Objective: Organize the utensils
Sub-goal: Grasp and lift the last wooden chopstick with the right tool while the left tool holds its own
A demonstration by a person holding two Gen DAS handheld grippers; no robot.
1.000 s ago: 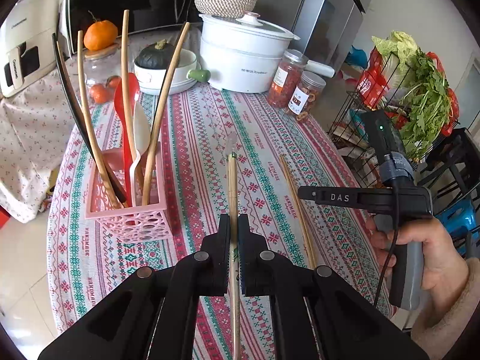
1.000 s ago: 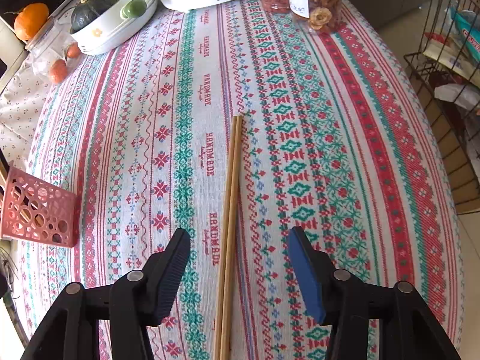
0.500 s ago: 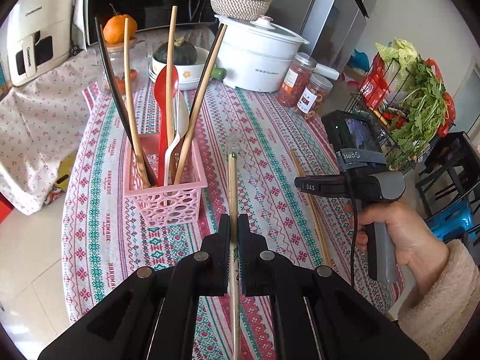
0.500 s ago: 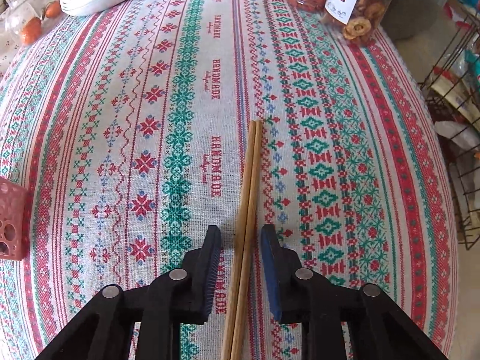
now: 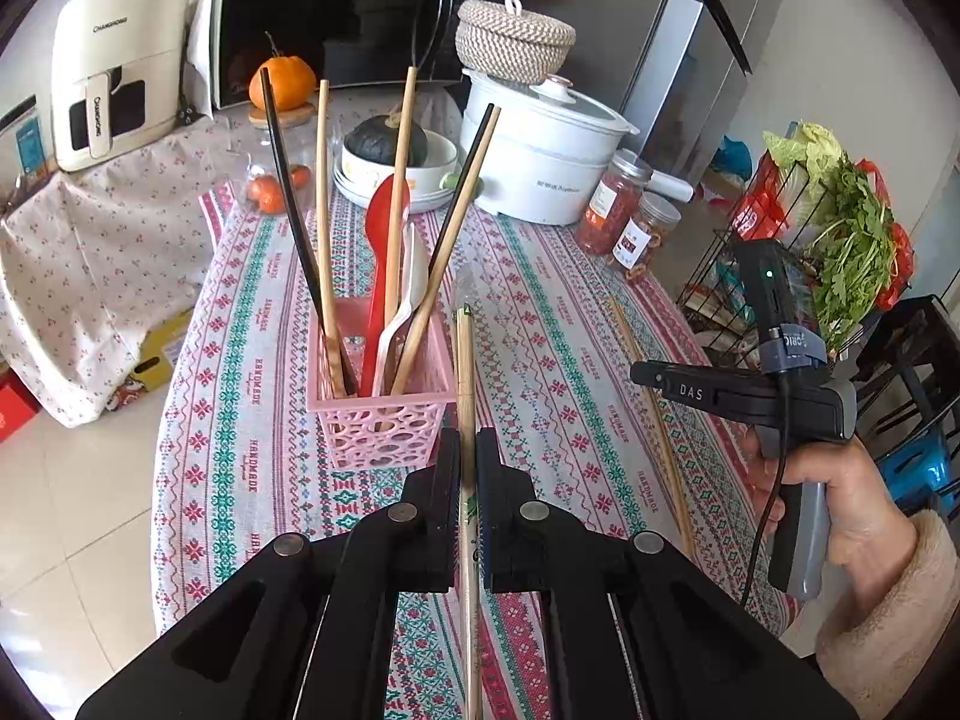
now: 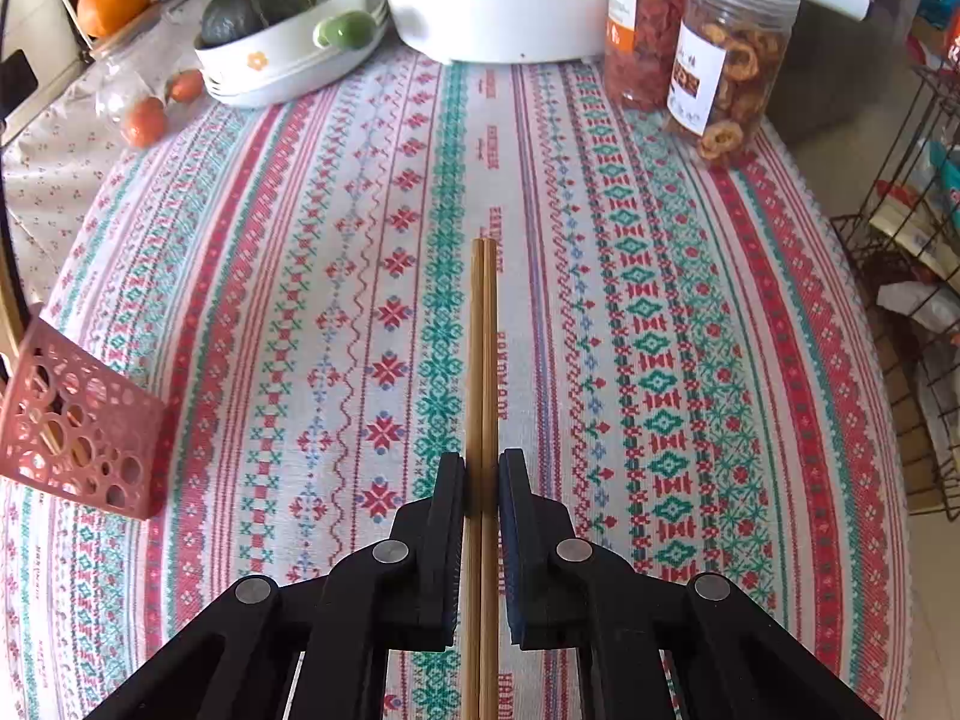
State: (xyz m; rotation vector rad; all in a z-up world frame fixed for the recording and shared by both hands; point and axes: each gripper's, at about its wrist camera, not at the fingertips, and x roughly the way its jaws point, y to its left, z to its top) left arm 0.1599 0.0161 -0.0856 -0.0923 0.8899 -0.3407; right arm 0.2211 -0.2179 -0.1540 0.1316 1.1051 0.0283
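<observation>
My left gripper is shut on pale wooden chopsticks that stick out forward, their tip just right of the pink utensil basket. The basket holds several chopsticks, a red spoon and a white spoon. My right gripper points steeply down at the tablecloth. Its jaws are closing, and the pads press on a pair of brown wooden chopsticks running straight ahead between them. The left wrist view shows the same pair under the right gripper, which a hand holds. The basket's corner shows at the left edge of the right wrist view.
At the far end of the table stand a white cooker, two snack jars, a bowl with a squash and a glass jar. A wire rack with greens stands off the right edge.
The right jaws have closed from wide apart onto the brown chopstick pair. In the left wrist view the pink basket has shifted from the left toward the centre, close to the held chopsticks' tip.
</observation>
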